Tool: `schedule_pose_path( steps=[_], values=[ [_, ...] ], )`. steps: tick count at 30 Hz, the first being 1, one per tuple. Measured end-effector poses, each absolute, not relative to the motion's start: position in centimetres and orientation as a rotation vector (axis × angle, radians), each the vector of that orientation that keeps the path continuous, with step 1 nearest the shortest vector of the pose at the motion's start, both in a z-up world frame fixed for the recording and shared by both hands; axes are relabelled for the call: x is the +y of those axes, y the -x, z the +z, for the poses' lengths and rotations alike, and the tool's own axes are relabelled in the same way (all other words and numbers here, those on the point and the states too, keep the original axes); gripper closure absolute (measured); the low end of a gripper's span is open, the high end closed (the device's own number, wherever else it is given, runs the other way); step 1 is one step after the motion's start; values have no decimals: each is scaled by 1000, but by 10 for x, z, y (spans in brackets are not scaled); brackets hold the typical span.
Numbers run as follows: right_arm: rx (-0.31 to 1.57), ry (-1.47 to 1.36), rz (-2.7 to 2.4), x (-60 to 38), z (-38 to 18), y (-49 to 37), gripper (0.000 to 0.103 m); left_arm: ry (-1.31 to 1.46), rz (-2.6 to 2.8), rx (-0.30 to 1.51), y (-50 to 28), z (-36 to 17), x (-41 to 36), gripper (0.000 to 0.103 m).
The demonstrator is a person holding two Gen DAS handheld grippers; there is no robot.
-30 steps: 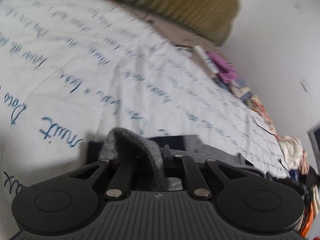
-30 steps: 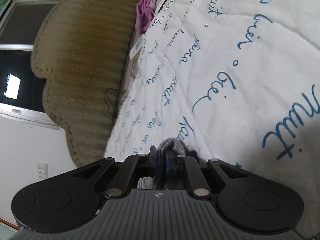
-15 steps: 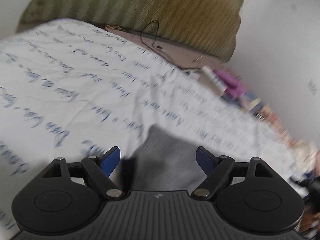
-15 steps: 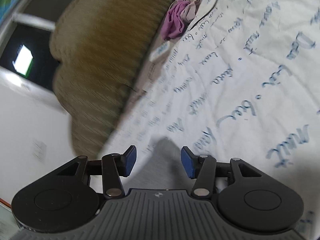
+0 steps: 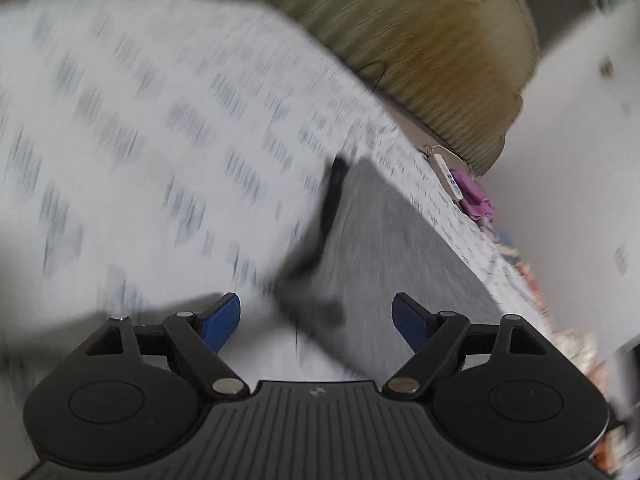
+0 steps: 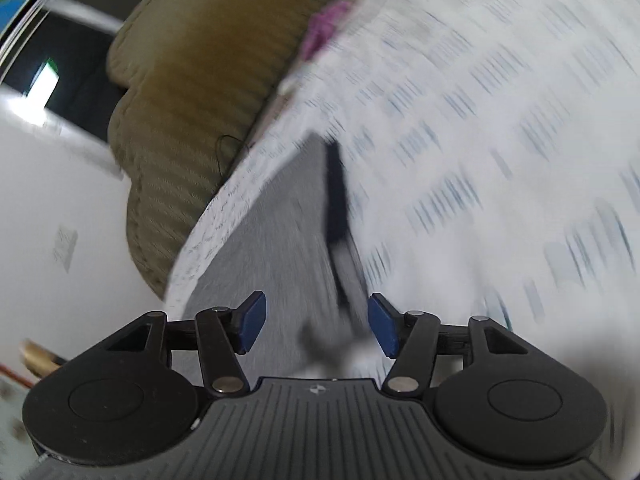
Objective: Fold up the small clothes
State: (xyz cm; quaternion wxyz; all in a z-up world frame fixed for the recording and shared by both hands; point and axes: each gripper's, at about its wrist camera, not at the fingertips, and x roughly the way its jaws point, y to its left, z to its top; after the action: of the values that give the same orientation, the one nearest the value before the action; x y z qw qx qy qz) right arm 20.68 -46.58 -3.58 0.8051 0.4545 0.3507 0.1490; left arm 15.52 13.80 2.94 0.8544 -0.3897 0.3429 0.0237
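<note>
A small grey garment (image 5: 392,248) with a dark band along one edge lies flat on the white bedspread (image 5: 140,140) with blue script. My left gripper (image 5: 316,316) hovers open just short of its near corner, blue pads wide apart with nothing pressed between them. In the right wrist view the same grey garment (image 6: 276,240) stretches away along the bed's edge. My right gripper (image 6: 316,322) is above its near end, jaws opening, and no cloth is gripped. Both views are motion-blurred.
An olive padded headboard (image 5: 420,40) rises behind the bed. A purple cloth (image 5: 476,200) and a white remote (image 5: 448,176) lie at the bed's far edge, with more clothes piled beyond. White wall (image 6: 60,208) flanks the bed.
Both grippers were shut on the grey garment a second ago. They let go, opened and pulled back, and the garment now lies flat on the bedspread.
</note>
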Motion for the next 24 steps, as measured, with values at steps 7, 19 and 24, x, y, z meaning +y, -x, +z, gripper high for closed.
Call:
schedule_pose_path(
  steps=[7,19,24],
  values=[
    [745,-1054,338,-441,-46,-203,39,988,-12,684,-178,10,133,11],
    [714,-1084,261,-383,-60,-263,84,832,39,666,-214,14,102,16],
    [704,-1106,265,-380,-60,-262,93,794,55,786,-226,10,101,96]
  ],
)
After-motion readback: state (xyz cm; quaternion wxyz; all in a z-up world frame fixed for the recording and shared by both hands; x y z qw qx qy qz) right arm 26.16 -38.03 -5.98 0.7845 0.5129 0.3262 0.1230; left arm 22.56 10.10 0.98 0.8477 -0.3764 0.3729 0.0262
